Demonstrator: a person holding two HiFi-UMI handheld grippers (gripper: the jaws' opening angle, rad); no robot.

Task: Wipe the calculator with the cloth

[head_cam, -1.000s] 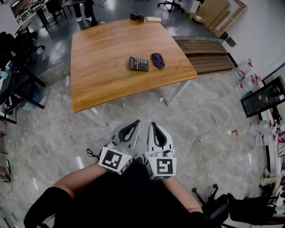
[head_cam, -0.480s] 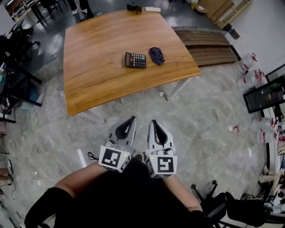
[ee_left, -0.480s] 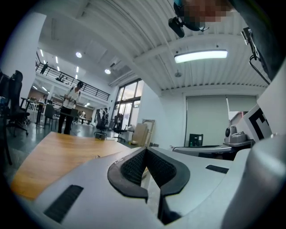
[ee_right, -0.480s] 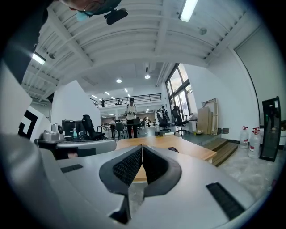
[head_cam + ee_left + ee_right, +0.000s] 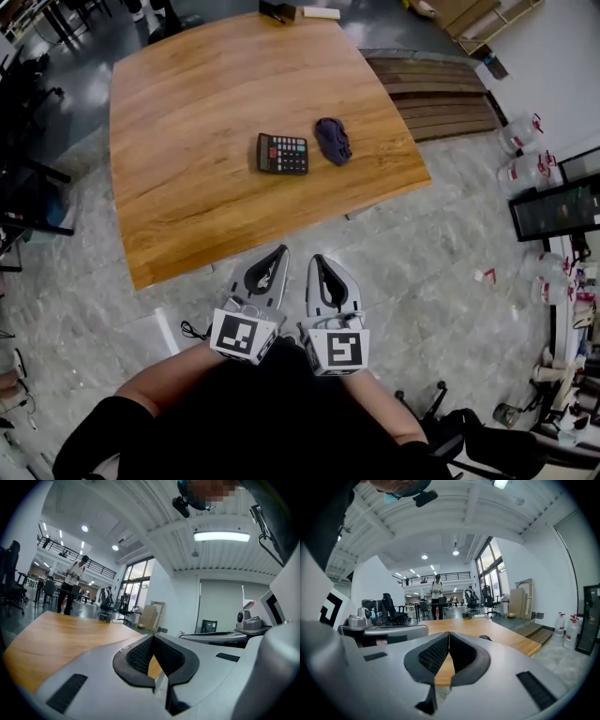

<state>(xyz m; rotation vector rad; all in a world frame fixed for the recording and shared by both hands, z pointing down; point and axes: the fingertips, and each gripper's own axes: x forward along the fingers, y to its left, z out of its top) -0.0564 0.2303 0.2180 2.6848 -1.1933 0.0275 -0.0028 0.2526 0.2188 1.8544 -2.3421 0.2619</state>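
Your left tongs (image 5: pixel 279 251) and right tongs (image 5: pixel 315 260) are both pressed together with nothing between them, side by side near the tabletop's (image 5: pixel 187 141) near edge. The calculator (image 5: pixel 282 154) lies on the tabletop, with the dark cloth (image 5: pixel 333 140) just beside it.

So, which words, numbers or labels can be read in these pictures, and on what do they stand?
None can be read.
Keys of the calculator: too small.
Labels on the bottles by the wall: too small.
Cubes on the left gripper and right gripper: square marker patterns, no letters.
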